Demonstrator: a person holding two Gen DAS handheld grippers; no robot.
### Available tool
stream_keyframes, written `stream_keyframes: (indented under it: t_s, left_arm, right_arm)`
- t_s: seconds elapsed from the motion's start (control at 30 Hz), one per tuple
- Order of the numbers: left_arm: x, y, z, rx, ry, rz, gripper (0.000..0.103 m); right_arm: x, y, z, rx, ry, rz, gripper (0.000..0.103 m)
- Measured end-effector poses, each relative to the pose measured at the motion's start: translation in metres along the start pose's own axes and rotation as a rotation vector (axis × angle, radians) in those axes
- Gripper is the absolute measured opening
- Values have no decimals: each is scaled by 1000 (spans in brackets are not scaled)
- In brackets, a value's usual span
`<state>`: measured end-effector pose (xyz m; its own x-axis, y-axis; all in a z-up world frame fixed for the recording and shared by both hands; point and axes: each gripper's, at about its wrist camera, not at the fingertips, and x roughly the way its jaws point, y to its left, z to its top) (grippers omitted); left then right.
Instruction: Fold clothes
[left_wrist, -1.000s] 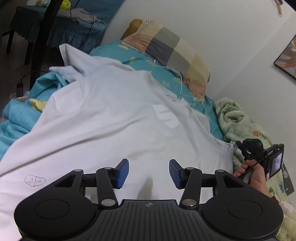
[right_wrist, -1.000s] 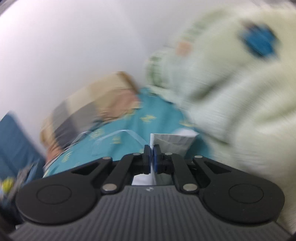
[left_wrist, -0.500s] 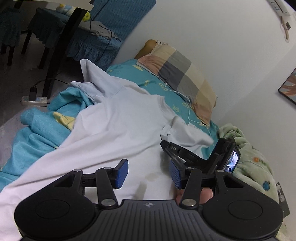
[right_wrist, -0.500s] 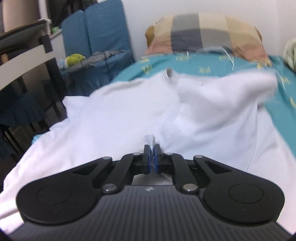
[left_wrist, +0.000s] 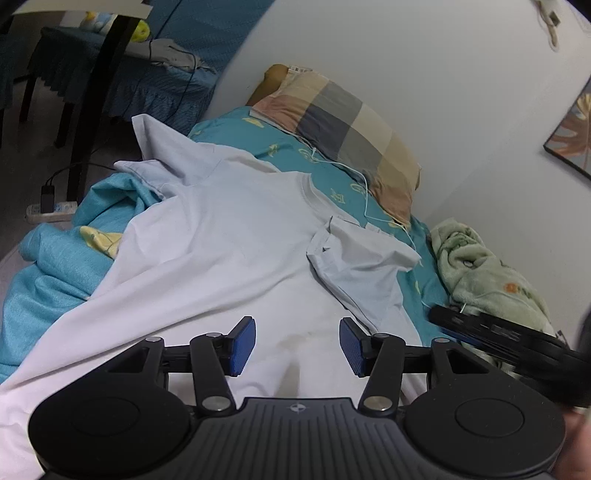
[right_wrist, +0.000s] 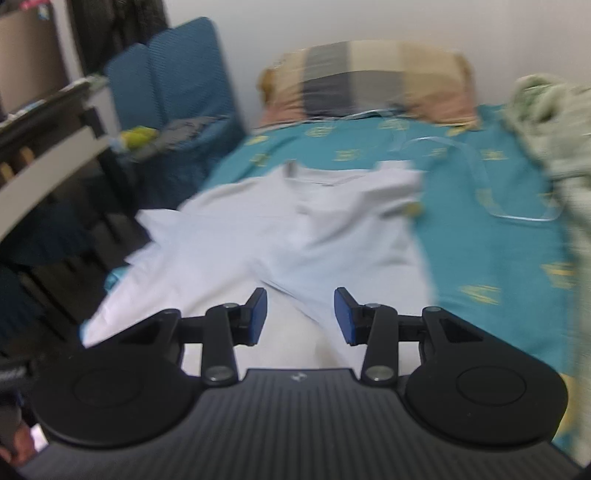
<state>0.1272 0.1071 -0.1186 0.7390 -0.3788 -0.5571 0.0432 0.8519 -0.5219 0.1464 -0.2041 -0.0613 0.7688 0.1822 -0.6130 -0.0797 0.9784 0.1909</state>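
A white T-shirt (left_wrist: 229, 240) lies spread on the teal bed, collar toward the pillow. Its right sleeve (left_wrist: 362, 258) is folded inward over the body. The other sleeve (left_wrist: 162, 151) hangs toward the bed's left edge. My left gripper (left_wrist: 297, 345) is open and empty, hovering over the shirt's lower body. My right gripper (right_wrist: 299, 315) is open and empty above the shirt (right_wrist: 288, 229); this view is blurred. The right gripper's body also shows at the right of the left wrist view (left_wrist: 509, 343).
A checked pillow (left_wrist: 343, 122) lies at the bed's head by the white wall. A green blanket (left_wrist: 487, 273) is bunched at the right. A white cable (left_wrist: 365, 192) runs over the teal sheet (left_wrist: 55, 266). A blue-covered chair (right_wrist: 177, 88) and dark table stand to the left.
My right gripper carried the right sleeve inward over the shirt, opened and let it go, then drew back. The left gripper stayed open above the shirt.
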Motion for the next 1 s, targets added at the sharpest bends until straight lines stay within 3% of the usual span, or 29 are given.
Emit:
stream_keyframes:
  t_s: [0.13, 0.27, 0.33, 0.37, 0.4, 0.47, 0.6, 0.73, 1.0]
  left_arm:
    - [-2, -10, -6, 47, 12, 9, 55]
    - [-6, -23, -8, 100, 15, 15, 58]
    - [-5, -33, -6, 133, 12, 23, 60]
    - [-3, -38, -3, 151, 14, 21, 61]
    - [-1, -45, -1, 175, 16, 16, 61]
    - [9, -58, 7, 225, 14, 14, 66]
    - [58, -85, 31, 307, 30, 29, 69]
    - [132, -105, 60, 359, 63, 44, 71]
    - [281, -113, 104, 358, 106, 95, 73]
  right_arm:
    - [-48, -2, -12, 24, 0, -6, 43]
    - [-78, -9, -30, 38, -84, -1, 44]
    - [-83, -17, -37, 68, -108, 2, 60]
    - [-81, -21, -39, 83, -110, 7, 77]
    - [-78, -25, -40, 95, -106, 14, 85]
    - [-72, -32, -42, 119, -99, 28, 83]
    - [-59, -45, -44, 159, -91, 51, 83]
    - [-45, -53, -42, 176, -84, 51, 83]
    - [-14, -85, -35, 278, -70, 47, 83]
